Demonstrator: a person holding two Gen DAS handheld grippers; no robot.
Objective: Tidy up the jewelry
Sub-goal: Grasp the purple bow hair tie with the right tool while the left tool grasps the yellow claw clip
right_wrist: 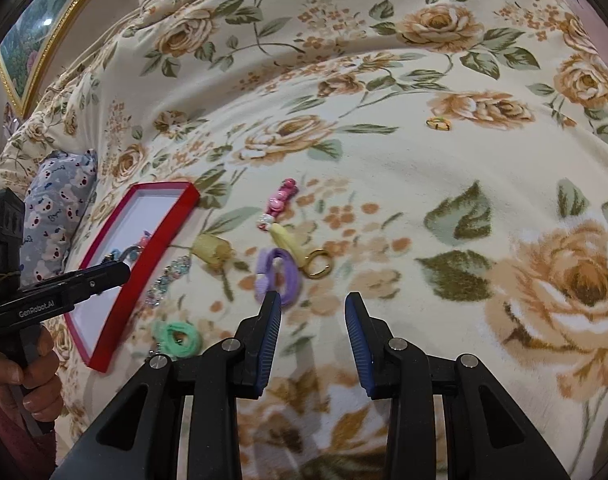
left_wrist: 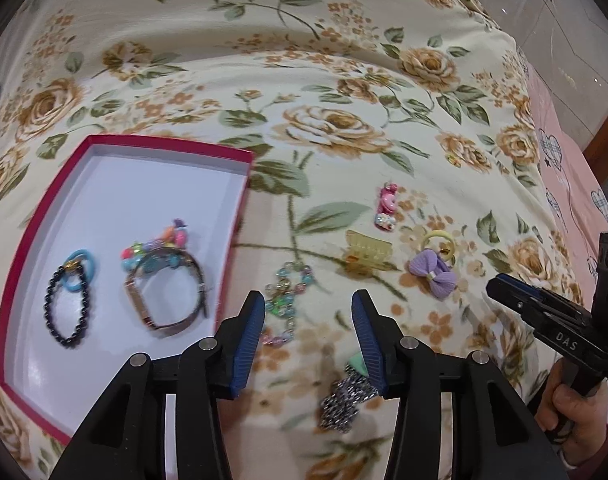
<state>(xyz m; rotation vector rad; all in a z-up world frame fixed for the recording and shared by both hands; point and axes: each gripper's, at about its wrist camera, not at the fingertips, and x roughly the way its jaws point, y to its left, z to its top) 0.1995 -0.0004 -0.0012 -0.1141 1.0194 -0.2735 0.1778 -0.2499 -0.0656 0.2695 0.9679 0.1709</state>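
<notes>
Left gripper (left_wrist: 307, 338): bottom centre of the left wrist view, blue-padded fingers spread wide with nothing between them, above the floral blanket (left_wrist: 344, 60).
Right gripper (right_wrist: 313, 340): bottom centre of its own view, fingers likewise spread and empty; its left fingertip overlaps the lavender bow hair tie (right_wrist: 278, 270).
Hidden: a green hair tie with a sparkly silver piece (left_wrist: 346, 396) lies partly behind the left gripper's right finger; a pastel bead bracelet (left_wrist: 286, 304) runs behind the left finger.
Cut off: both hands holding the grippers are cropped by the frame edges; the red box (left_wrist: 40, 248) runs off the lower left.
Hard to make out: the multicoloured charm cluster on the bangle (left_wrist: 166, 284) is blurred; a small yellowish ring (right_wrist: 439, 123) in the upper right of the right wrist view is too small to identify.
Jewelry placed: inside the box, a black bead bracelet (left_wrist: 68, 312) overlapping a blue hair tie (left_wrist: 82, 274), with the bangle beside them.
Jewelry loose: right of the box on the blanket, a pink hair clip (left_wrist: 387, 206), a yellow claw clip (left_wrist: 366, 258) and the bow tie.
Writing: "DAS" on the right gripper's body; "GenRobot.AI" on the left gripper's body at the left edge of the right wrist view.
</notes>
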